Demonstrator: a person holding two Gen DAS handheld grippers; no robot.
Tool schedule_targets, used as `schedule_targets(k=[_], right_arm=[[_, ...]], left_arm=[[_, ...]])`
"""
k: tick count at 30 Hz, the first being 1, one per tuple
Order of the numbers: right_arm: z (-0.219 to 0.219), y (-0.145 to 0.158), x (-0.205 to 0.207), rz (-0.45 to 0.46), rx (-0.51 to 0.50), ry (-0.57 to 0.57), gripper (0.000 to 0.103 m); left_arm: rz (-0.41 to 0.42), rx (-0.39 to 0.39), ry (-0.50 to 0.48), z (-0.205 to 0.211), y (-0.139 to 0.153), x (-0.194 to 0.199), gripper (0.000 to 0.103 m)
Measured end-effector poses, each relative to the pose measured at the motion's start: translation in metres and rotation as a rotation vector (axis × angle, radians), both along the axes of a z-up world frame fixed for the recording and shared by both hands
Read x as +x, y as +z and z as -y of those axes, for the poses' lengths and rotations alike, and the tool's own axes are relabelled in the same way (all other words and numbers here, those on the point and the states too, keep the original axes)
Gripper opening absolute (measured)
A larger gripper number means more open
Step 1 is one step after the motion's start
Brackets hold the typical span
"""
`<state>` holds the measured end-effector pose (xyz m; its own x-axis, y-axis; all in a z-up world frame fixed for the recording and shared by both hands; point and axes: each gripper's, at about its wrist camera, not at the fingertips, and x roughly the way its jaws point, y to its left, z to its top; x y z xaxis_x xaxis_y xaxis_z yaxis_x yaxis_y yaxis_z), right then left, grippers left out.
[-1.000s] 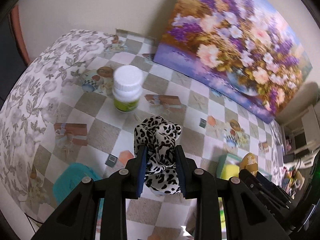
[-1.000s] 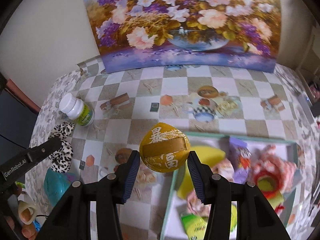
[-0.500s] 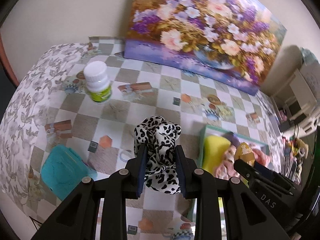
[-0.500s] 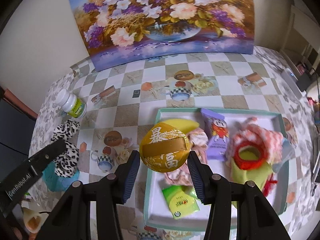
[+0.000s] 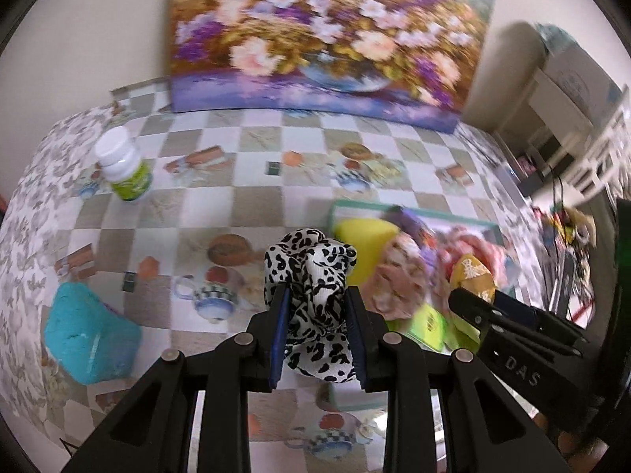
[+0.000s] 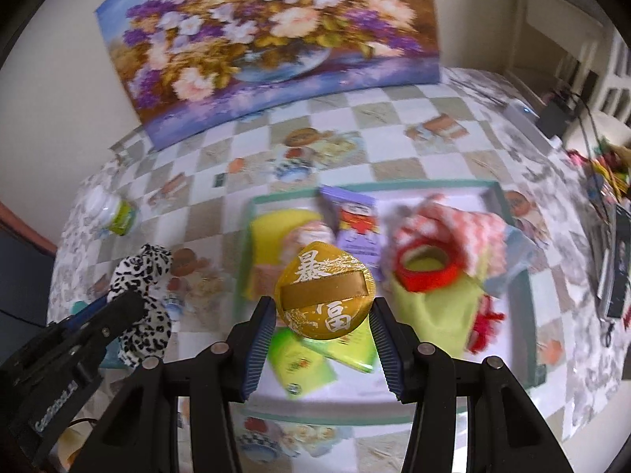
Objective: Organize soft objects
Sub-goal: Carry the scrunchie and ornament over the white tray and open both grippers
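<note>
My left gripper (image 5: 317, 292) is shut on a leopard-print scrunchie (image 5: 311, 272), which bulges above the pads and hangs below them. It hovers just left of a teal-rimmed white tray (image 5: 357, 207). My right gripper (image 6: 323, 305) is shut on a round gold puff (image 6: 325, 295) with white characters and a ribbon band, held above the tray (image 6: 398, 187). The gold puff (image 5: 473, 276) shows at the right of the left wrist view. The scrunchie (image 6: 142, 276) shows at the left of the right wrist view.
The tray holds a yellow sponge (image 6: 276, 232), a purple packet (image 6: 355, 220), a red-and-pink knitted piece (image 6: 434, 252) and green packets (image 6: 301, 362). A white bottle (image 5: 124, 173) and a teal cloth (image 5: 86, 335) lie left. A floral painting (image 5: 323, 35) leans at the back.
Both grippers have carried their loads to the right across the table. The tray now lies under the right gripper and close beside the left one. Both grips are unchanged.
</note>
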<state>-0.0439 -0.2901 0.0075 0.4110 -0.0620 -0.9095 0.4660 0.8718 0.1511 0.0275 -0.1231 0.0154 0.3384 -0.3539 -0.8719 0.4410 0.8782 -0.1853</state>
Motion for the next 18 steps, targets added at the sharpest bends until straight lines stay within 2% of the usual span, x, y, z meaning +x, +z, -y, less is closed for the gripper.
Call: schedule_targets(k=[2, 7, 14, 18], right_arm=[[0.010, -0.005, -0.005, -0.020, 0.003, -0.025, 0.052], [0.028, -0.014, -0.016, -0.052, 0.002, -0.060, 0.052], [0.042, -0.022, -0.024, -0.079, 0.010, -0.075, 0.053], [0.047, -0.027, -0.027, -0.092, 0.016, -0.077, 0.053]], left_arm=[[-0.011, 0.001, -0.029, 0.009, -0.004, -0.005, 0.029], [-0.100, -0.026, -0.111, 0.036, -0.020, -0.020, 0.029], [-0.135, 0.008, -0.190, 0.072, -0.037, -0.041, 0.029], [-0.136, 0.033, -0.189, 0.080, -0.044, -0.042, 0.029]])
